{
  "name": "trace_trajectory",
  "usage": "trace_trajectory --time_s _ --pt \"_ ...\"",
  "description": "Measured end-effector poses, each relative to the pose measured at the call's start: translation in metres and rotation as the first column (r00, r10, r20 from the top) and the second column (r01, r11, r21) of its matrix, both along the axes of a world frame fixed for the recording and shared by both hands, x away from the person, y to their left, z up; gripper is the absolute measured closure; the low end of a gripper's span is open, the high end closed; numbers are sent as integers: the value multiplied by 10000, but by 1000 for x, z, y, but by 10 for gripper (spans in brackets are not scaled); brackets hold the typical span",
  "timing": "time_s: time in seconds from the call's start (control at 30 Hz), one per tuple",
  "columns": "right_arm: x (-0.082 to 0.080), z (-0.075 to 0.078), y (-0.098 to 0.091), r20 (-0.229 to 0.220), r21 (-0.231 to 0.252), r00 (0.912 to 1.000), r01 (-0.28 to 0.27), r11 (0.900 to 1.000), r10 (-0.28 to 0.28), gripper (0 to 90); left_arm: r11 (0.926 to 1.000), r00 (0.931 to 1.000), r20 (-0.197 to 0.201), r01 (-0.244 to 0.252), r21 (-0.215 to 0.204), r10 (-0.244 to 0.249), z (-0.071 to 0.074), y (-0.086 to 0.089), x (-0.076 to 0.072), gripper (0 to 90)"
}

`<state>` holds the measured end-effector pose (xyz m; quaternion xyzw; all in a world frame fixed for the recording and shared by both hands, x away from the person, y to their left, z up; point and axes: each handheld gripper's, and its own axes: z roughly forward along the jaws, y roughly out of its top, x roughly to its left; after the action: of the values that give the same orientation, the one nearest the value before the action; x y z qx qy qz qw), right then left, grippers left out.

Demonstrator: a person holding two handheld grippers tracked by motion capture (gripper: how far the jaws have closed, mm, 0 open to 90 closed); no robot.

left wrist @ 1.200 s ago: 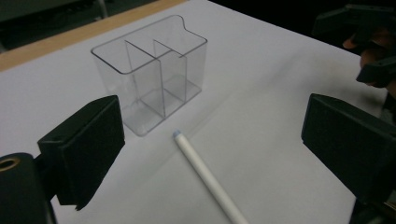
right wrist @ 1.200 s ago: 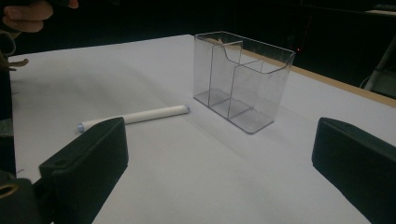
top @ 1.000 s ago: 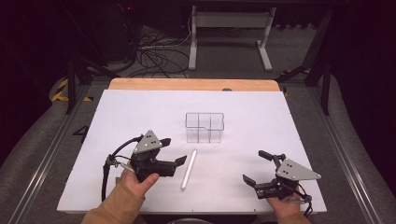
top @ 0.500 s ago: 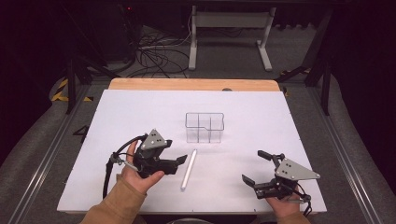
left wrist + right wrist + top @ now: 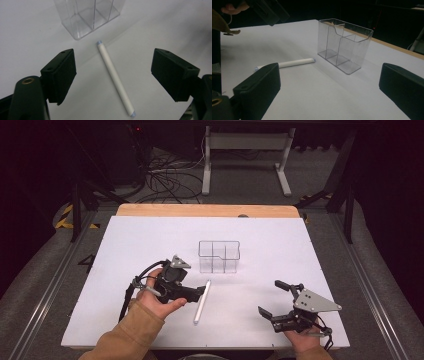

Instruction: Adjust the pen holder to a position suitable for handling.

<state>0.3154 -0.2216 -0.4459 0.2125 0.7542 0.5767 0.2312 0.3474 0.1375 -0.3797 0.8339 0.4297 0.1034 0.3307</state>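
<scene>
A white pen (image 5: 201,301) lies on the white tabletop, just in front of a clear plastic holder with compartments (image 5: 219,256). My left gripper (image 5: 192,287) is right beside the pen's left side and tips down toward it. In the left gripper view the pen (image 5: 115,77) lies on the table between the two jaws, and neither pad touches it. These jaws have just been opening, and the holder (image 5: 87,15) stands beyond. My right gripper (image 5: 272,297) rests open near the front right with nothing in it, facing the holder (image 5: 344,45) and the pen (image 5: 294,62).
The white sheet (image 5: 150,245) covers the table up to a wooden strip (image 5: 200,211) at the back. Beyond it are floor cables (image 5: 165,175) and a white desk frame (image 5: 245,155). Metal rails run along both sides of the table.
My left gripper has moved to the right, closer to the pen, and tipped down over it. The right gripper, the pen and the holder have stayed put.
</scene>
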Motion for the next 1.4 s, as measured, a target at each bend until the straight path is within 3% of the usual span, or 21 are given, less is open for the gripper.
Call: trace_trajectory --time_s 0.1,0.3,0.37,0.43,0.53,0.67,0.83,1.27,1.4 --pt "1 0 1 -13 -6 10000 -24 10000 24 41 9992 9987 -493 -138 362 155 -5 -4 7 206" --pt "3 1 2 -13 26 9999 -112 9999 112 41 9994 9918 -1273 -79 336 121 -13 -11 17 204" --pt "4 1 3 -3 20 9999 -158 9999 158 41 9996 9855 -1692 -88 265 131 -16 -14 21 208" --pt "5 1 4 -2 43 9997 -228 9997 228 38 9999 9748 -2231 60 94 -37 -20 -14 27 217" --pt "6 2 5 54 173 9991 -429 9989 428 31 9999 9645 -2637 -120 92 140 -24 -17 32 245" --pt "9 2 7 50 171 9986 -531 9984 530 29 9989 9598 -2770 -374 299 443 -31 -20 38 273" --pt "10 3 8 73 179 9981 -609 9980 607 29 9970 9490 -3059 -674 385 760 -41 -25 41 293" --pt "9 3 8 74 113 9984 -566 9983 565 29 9876 9500 -2725 -1362 779 1525 -48 -32 40 370" --pt "9 2 8 84 88 9983 -570 9983 569 29 9848 9453 -2795 -1486 897 1681 -50 -35 40 413"
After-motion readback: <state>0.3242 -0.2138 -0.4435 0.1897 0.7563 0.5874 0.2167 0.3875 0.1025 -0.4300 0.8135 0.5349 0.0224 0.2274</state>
